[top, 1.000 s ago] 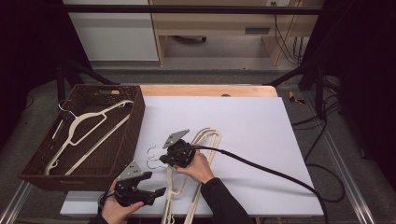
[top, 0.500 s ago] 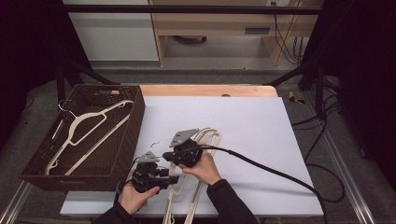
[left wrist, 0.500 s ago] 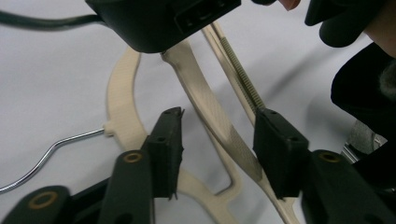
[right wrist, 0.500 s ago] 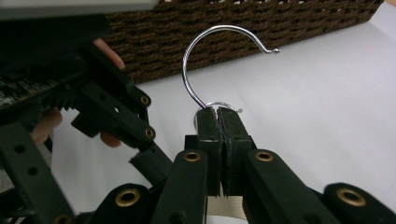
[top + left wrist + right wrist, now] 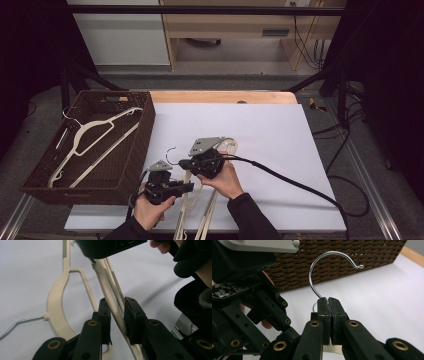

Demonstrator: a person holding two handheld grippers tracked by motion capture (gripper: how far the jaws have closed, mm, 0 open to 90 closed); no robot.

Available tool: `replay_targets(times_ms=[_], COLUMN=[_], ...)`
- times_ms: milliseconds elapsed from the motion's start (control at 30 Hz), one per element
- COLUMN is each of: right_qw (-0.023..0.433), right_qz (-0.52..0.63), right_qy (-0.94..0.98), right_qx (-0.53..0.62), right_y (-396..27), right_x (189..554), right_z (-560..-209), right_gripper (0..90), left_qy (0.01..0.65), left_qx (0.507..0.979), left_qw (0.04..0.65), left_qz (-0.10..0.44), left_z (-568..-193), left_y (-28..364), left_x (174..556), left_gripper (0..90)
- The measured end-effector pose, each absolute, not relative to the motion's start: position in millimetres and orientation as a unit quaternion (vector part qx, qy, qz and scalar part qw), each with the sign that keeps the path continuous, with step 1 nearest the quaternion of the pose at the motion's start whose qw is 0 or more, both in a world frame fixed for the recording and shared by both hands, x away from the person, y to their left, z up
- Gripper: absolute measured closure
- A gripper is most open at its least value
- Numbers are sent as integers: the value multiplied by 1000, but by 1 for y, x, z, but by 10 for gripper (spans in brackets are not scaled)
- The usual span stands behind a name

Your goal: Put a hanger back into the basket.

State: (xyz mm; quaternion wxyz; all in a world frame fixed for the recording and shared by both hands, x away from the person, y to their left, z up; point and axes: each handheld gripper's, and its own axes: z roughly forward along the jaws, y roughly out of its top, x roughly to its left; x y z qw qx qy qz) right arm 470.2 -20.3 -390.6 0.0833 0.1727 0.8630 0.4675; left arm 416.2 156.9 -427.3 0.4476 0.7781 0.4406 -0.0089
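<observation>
A cream plastic hanger (image 5: 110, 293) slants between my left fingers (image 5: 103, 315); its steel hook (image 5: 329, 267) curls up from my pinched right fingers (image 5: 323, 312).

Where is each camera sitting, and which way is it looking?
High view: sits above the person's side, looking forward and down on the white table, the wicker basket and both hands with the left gripper and right gripper.
Left gripper view: rides the left gripper, looking along its jaws, which have just been closing around a cream hanger's arm; a sleeve shows.
Right gripper view: rides the right gripper, facing the basket; jaws pinch the metal hook.
Shared: high and right gripper views both show basket and hook.
</observation>
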Motion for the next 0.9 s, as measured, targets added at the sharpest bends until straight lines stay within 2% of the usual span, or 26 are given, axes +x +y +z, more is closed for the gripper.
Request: replay_targets(times_ms=[200,333,500,633,900], right_qw=[97,111,117,123,156], right_qz=[485,491,498,513,540], right_qy=[851,847,840,826,785], right_qx=[176,172,179,198,262], right_y=[-35,-45,-64,-84,-131], right_x=[461,452,444,441,436], right_z=[-375,-363,-352,-349,-355], right_gripper=[884,848,783,677,347], left_qy=[449,453,452,442,407], left_qx=[767,760,755,754,772], left_qw=[458,466,474,485,487], left_qz=[-13,-14,-4,-1,36], left_z=[-417,-410,-401,-390,-367], left_y=[152,153,157,161,167], left_x=[413,412,410,408,406], left_gripper=[798,850,856,857,858])
